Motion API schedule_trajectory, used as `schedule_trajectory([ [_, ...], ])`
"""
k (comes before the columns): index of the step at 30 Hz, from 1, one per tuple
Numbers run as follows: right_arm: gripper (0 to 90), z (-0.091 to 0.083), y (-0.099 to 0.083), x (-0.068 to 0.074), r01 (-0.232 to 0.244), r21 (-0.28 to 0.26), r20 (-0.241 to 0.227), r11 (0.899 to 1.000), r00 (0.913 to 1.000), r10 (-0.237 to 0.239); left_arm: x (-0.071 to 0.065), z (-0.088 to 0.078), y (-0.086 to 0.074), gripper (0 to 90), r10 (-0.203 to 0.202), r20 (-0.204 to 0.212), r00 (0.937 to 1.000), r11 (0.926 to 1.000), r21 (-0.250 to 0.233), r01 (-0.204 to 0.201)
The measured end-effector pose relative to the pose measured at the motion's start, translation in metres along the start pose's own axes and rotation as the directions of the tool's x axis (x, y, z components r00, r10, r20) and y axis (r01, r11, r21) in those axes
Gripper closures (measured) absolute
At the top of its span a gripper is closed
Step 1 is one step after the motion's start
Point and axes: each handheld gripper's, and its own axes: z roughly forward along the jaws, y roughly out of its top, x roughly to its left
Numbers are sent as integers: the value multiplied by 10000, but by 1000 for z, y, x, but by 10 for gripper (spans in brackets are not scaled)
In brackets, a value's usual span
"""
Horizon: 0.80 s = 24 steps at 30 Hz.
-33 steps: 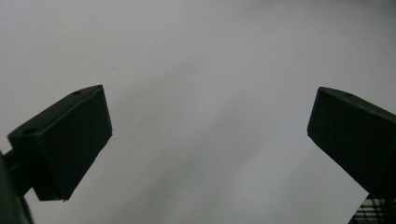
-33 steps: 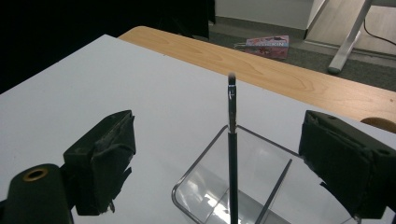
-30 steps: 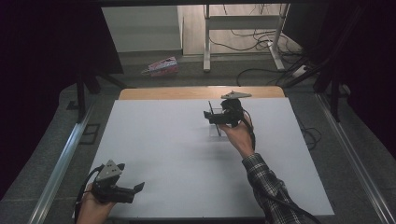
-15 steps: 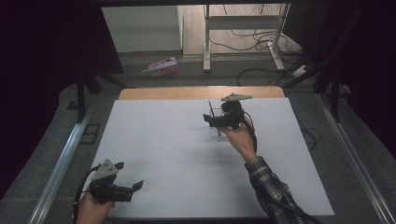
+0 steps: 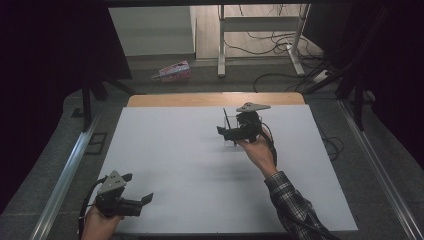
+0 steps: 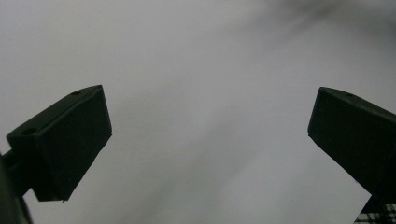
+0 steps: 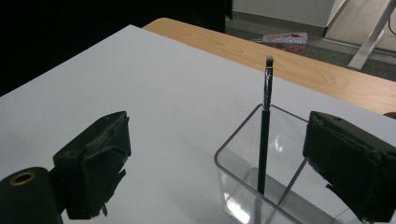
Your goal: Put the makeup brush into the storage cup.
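Note:
A thin dark brush (image 7: 265,126) stands upright in a clear plastic box (image 7: 243,186) on the white table top (image 5: 190,150). In the high view the brush (image 5: 226,120) rises just left of my right gripper (image 5: 223,132) at the table's far middle. In the right gripper view my right gripper (image 7: 224,172) is open, its jaws wide apart on either side of the box and touching nothing. My left gripper (image 5: 145,200) sits at the near left corner, held by a hand. In the left gripper view my left gripper (image 6: 210,144) is open over bare white surface.
A strip of bare wood (image 5: 210,99) runs along the table's far edge. On the floor beyond lie a pink packet (image 5: 172,71), cables (image 5: 280,45) and a metal frame's legs (image 5: 221,45). Metal rails (image 5: 65,175) flank the table. A plaid sleeve (image 5: 295,210) crosses the near right.
My left gripper has shifted slightly to the right along the near edge. My right gripper has stayed by the box and brush.

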Motion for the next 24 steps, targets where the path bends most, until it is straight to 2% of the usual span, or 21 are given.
schedule_trajectory([
  [11,56,-3,-7,1,288,260,31,9992,9996,-289,-1,1,0,0,76,30,10000,10000,39,-76],
  [24,43,-10,-12,3,409,387,-27,9984,9992,-409,-2,2,1,0,166,-26,9999,9996,237,-165],
])
